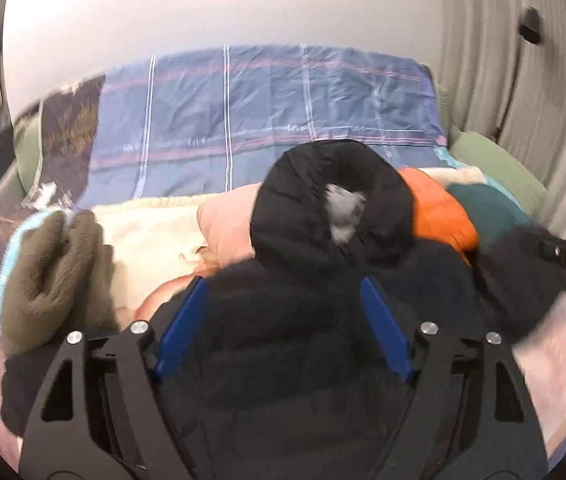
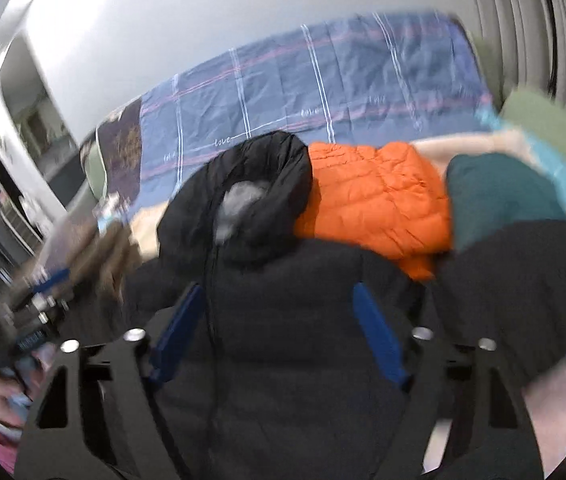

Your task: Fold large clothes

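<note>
A black hooded puffer jacket lies on the bed, hood toward the far side; it also shows in the right wrist view. My left gripper hangs over its body with blue fingers spread wide and nothing between them. My right gripper is likewise open above the jacket's chest, its fingers apart. The right gripper's body shows at the right edge of the left wrist view. The left gripper appears blurred at the left of the right wrist view.
An orange puffer jacket, a teal garment, an olive fleece, and cream and pink clothes lie around the black jacket. A blue plaid bedsheet lies behind. Green pillows and a curtain are at right.
</note>
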`<state>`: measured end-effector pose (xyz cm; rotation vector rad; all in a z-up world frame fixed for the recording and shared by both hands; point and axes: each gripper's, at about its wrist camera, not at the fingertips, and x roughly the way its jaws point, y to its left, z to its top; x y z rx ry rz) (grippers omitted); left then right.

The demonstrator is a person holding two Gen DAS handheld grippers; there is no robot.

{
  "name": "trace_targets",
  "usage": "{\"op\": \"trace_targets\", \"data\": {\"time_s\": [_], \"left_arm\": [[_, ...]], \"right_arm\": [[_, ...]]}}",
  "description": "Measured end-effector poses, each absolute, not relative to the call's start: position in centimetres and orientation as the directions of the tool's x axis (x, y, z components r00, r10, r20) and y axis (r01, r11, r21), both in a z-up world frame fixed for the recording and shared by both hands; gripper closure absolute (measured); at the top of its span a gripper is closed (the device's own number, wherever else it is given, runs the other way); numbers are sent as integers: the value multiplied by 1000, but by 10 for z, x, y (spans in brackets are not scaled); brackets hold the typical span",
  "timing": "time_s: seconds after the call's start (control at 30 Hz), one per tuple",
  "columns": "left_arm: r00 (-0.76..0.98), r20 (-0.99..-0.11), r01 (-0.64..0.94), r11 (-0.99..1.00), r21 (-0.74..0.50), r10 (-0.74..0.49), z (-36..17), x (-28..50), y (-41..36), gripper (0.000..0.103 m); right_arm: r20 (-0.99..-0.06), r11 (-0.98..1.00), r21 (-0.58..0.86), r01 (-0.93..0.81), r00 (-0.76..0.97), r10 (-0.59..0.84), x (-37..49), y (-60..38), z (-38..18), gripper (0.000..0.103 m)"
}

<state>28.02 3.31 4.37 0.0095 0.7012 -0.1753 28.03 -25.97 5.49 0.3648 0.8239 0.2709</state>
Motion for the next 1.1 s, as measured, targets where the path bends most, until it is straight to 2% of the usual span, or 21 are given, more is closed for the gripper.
{"op": "trace_targets", "data": {"time_s": [0.1, 0.2, 0.4, 0.43, 0.47, 0.5, 0.53, 0.57, 0.7, 0.77, 0.87, 0.9, 0.97, 1.0, 1.03, 1.1], "left_arm": [[717, -671, 153, 982, -113, -189, 34, 352, 41, 23], [678, -699, 148, 974, -172, -227, 19, 401, 43, 15], [633, -724, 129, 959, -252, -275, -13, 478, 42, 15], [617, -725, 128, 948, -291, -306, -20, 490, 43, 17], [609, -727, 125, 943, -309, -319, -23, 495, 42, 27], [601, -723, 128, 934, -334, -341, -27, 501, 42, 39], [593, -715, 132, 921, -366, -370, -30, 505, 43, 76], [588, -698, 136, 901, -413, -409, -30, 507, 44, 94], [659, -582, 265, 872, -412, -475, 5, 477, 38, 98], [676, -523, 331, 848, -413, -519, 25, 451, 39, 98], [719, -419, 420, 827, -374, -555, 55, 390, 51, 94], [746, -375, 437, 829, -348, -551, 63, 359, 60, 88], [747, -336, 475, 813, -336, -574, 66, 318, 73, 57], [746, -323, 487, 807, -333, -583, 65, 297, 81, 54], [747, -321, 491, 808, -325, -583, 62, 274, 89, 54], [740, -347, 488, 815, -312, -576, 55, 242, 100, 52]], "right_arm": [[-668, 896, 435, -91, 635, 389, 347, -261, 42, 31], [-678, 860, 508, -49, 593, 434, 402, -264, 16, 31], [-629, 757, 653, 16, 568, 530, 470, -262, -33, 31], [-610, 745, 667, 11, 582, 537, 477, -262, -38, 31], [-601, 739, 674, 17, 595, 534, 482, -262, -41, 32], [-583, 729, 685, 13, 610, 536, 484, -261, -42, 54], [-558, 711, 703, -2, 619, 553, 485, -260, -43, 93], [-537, 694, 720, -13, 622, 570, 485, -259, -43, 100], [-373, 657, 720, -225, 672, 640, 449, -251, 3, 101], [-285, 653, 652, -384, 675, 681, 409, -245, 37, 101], [-256, 681, 483, -550, 656, 710, 344, -235, 66, 100], [-279, 693, 397, -601, 640, 716, 309, -232, 70, 97], [-329, 692, 328, -644, 609, 722, 263, -233, 62, 94], [-354, 692, 317, -649, 595, 721, 247, -235, 54, 83], [-379, 690, 313, -652, 581, 721, 230, -239, 45, 67], [-424, 700, 308, -644, 566, 707, 200, -249, 31, 53]]}}
